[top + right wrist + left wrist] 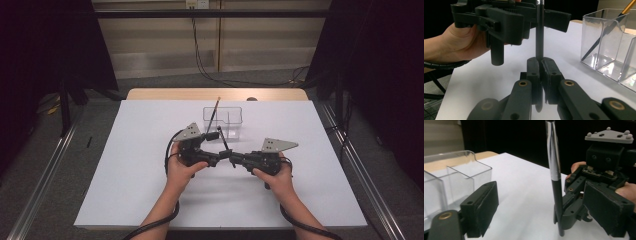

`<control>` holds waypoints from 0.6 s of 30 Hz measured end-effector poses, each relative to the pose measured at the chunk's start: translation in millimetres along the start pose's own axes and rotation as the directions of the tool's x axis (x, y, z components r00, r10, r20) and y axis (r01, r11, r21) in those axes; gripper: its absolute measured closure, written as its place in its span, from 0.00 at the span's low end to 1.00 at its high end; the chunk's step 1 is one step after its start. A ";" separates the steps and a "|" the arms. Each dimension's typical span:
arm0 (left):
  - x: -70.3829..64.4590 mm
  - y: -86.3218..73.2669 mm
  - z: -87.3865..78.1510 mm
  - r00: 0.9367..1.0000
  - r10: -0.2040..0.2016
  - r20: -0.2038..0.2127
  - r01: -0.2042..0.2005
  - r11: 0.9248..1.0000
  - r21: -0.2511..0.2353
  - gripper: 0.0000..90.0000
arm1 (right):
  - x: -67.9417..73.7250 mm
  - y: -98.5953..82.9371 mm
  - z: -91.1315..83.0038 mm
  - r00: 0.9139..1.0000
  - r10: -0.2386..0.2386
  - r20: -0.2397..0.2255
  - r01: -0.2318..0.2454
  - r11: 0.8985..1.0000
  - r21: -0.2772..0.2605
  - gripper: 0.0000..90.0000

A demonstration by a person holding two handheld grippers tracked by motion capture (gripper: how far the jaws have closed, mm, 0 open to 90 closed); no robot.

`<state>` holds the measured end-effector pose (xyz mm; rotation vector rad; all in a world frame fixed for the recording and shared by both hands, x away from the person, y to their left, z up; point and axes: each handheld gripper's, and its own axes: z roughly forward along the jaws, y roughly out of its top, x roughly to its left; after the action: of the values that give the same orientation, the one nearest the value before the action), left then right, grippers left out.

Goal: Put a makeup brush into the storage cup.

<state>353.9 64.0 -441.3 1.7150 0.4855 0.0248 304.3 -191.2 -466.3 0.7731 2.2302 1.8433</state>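
A black pen (224,141) with a silver upper barrel (553,152) stands upright over the white table top. My right gripper (540,64) is shut on its lower end, jaws pressed on both sides of the shaft (539,42). My left gripper (545,201) faces it, open wide, with one jaw on each side of the pen and touching neither side. In the high view, the left gripper (218,159) and right gripper (235,159) meet tip to tip at the table's middle. A clear divided holder (234,114) stands just behind them.
A thin brush (215,111) with a gold handle end (629,7) leans in the holder (604,37). The white sheet (125,175) covers the table; a strip of bare wood (165,94) runs along the far edge. Cables trail from both grippers toward the near edge.
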 end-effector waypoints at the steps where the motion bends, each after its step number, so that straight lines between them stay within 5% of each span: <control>1: 0.0 0.3 0.7 1.000 -0.004 0.000 0.004 1.000 0.003 0.08 | 0.0 0.0 0.1 1.000 0.000 -0.001 0.000 1.000 0.001 0.94; 4: 2.8 1.0 2.4 0.998 -0.069 0.009 0.069 0.998 -0.004 0.05 | 0.3 0.0 0.1 1.000 -0.002 -0.001 0.002 1.000 0.003 0.94; 6: 3.3 0.7 2.6 0.997 -0.078 0.025 0.079 0.997 -0.013 0.04 | 0.4 0.3 0.1 1.000 -0.004 -0.002 0.004 1.000 0.003 0.94; 14: 2.1 -0.3 3.9 0.999 -0.021 0.030 0.020 1.000 0.012 0.38 | 0.6 1.0 -0.2 1.000 -0.005 -0.005 0.005 1.000 -0.001 0.94; 18: 0.3 0.7 4.3 1.000 0.003 0.009 -0.003 1.000 0.018 0.42 | 0.7 1.2 -0.3 1.000 -0.006 -0.005 0.006 1.000 -0.002 0.94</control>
<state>355.5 59.9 -441.6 1.7325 0.4778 0.0155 303.9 -191.0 -465.0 0.7618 2.2309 1.8470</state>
